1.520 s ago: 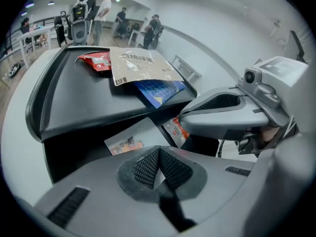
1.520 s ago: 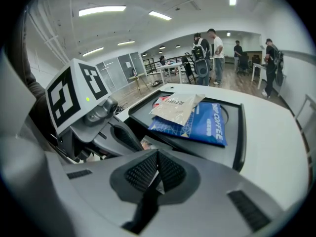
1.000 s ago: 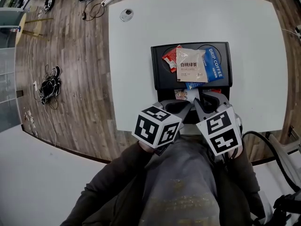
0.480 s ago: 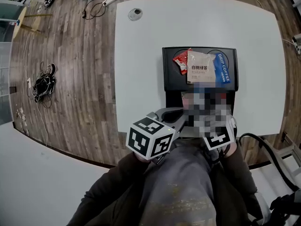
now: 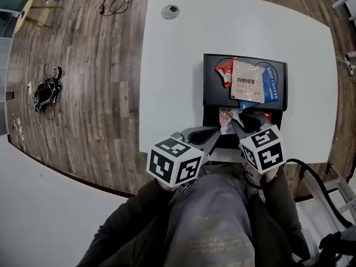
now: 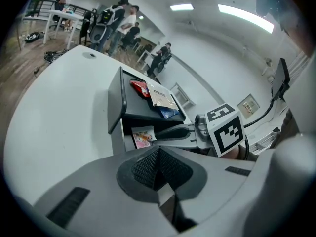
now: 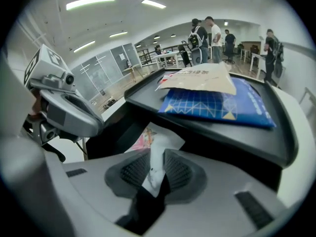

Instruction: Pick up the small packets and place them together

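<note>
Three small packets are already gathered on the upper shelf of the black stand [image 5: 210, 65] on the white table [image 5: 167, 60]: a red packet [image 5: 225, 71], a beige packet [image 5: 246, 81] overlapping it, and a blue packet [image 5: 275, 82] partly under the beige one. One pink packet [image 7: 147, 135] is noted in the lower compartment, below that shelf. Its white edge is taken between the pads of the right gripper [image 7: 158, 158], whose jaws have just been closing and are seen pinched on that edge. Whether the packet has left the compartment floor cannot be told; it is not yet out from under the shelf. The left gripper [image 6: 158, 152] is clenched with nothing between its jaws and is held just beside the right one, in front of the stand, touching no packet. A red item [image 5: 266, 115] is glimpsed in the lower compartment beside the right gripper; whether it is another packet cannot be told. Progress is judged well past half: three packets lie together and one is in the grasp, to be drawn out and laid on the pile above. Possibly one more is left after that.
</note>
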### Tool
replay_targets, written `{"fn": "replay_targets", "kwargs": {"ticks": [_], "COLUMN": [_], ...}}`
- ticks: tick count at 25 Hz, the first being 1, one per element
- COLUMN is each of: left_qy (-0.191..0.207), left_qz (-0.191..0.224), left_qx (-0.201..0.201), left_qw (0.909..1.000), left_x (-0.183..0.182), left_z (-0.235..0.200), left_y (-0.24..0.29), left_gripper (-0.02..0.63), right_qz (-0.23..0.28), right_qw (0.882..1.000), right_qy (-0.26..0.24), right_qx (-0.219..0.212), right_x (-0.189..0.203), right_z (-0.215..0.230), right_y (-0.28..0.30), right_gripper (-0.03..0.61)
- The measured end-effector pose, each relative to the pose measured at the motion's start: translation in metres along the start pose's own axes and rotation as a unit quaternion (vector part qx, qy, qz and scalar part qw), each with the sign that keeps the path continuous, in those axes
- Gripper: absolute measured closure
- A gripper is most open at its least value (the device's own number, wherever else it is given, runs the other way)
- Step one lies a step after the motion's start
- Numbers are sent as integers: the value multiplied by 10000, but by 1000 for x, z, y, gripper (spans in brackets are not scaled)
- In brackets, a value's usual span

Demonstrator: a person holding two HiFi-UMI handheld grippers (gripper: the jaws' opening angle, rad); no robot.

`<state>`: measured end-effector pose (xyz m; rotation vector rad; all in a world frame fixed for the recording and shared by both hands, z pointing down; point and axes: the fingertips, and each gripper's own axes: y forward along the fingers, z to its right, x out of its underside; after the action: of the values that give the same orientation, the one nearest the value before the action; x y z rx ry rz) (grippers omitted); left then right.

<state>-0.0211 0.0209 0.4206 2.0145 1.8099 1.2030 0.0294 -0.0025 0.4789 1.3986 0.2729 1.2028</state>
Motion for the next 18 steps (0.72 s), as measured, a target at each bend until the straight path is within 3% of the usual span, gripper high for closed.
{"fn": "replay_targets", "kwargs": {"ticks": [5, 10, 18], "left_qy": [-49, -48, 151], "left_qz": [85, 153, 362], "left_qx": [-88, -132, -44], "left_qw": [9999, 9998, 9992], "left_x": [1, 7, 18], "left_z": [-6, -7, 7], "left_y": [-10, -17, -29], "left_gripper": [621, 621, 621], "right_qz": [-23, 141, 648], "right_qw": [9998, 9994, 9972], "right_qy": [-162, -180, -351], "right_qx": [-87, -250, -143], "right_x": [-4, -13, -29], "right_z": [-12, -27, -50], "right_y": [-4, -20, -57], "right_gripper": [535, 540, 538]}}
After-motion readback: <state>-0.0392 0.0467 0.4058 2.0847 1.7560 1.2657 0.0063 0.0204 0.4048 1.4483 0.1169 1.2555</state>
